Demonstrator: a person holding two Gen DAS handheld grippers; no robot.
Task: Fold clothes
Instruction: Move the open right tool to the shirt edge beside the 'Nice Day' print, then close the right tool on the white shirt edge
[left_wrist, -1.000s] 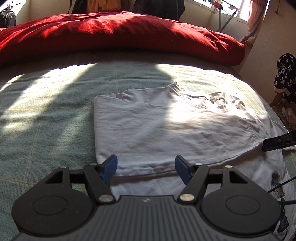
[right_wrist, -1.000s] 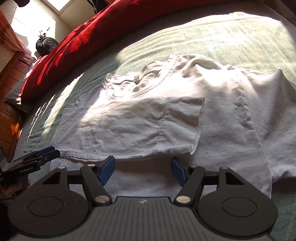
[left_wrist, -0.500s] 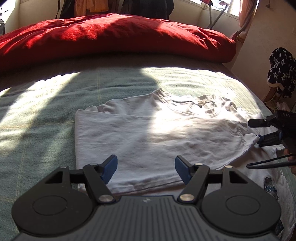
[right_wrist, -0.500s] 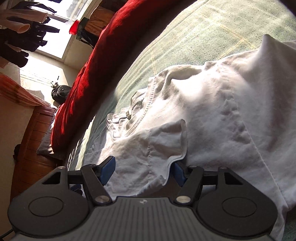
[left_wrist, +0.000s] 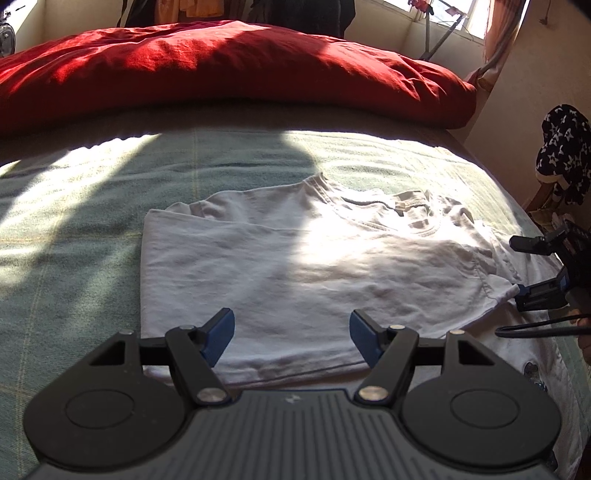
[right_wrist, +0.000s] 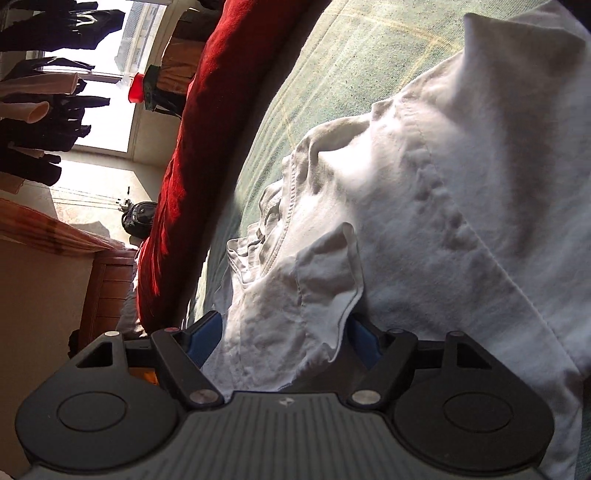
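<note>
A white T-shirt (left_wrist: 295, 266) lies on the green bedspread (left_wrist: 74, 206), one side folded over the body, collar toward the red duvet. My left gripper (left_wrist: 291, 334) hovers open over the shirt's near folded edge, nothing between its blue pads. My right gripper (right_wrist: 284, 336) is rolled onto its side at the folded sleeve (right_wrist: 325, 280). Its jaws are opening, and the sleeve cloth lies loose between them. The left wrist view shows the right gripper (left_wrist: 524, 269) at the right edge, one finger above and one below the sleeve corner.
A bulky red duvet (left_wrist: 221, 70) runs along the far side of the bed. A dark star-print cloth (left_wrist: 565, 147) hangs past the bed's right edge. A wooden dresser (right_wrist: 107, 288), a backpack (right_wrist: 138, 218) and hanging clothes (right_wrist: 44, 110) stand by the window.
My right gripper has rolled onto its side and come down onto the folded sleeve, its jaws spreading wider around the cloth. My left gripper has hardly moved and stays open.
</note>
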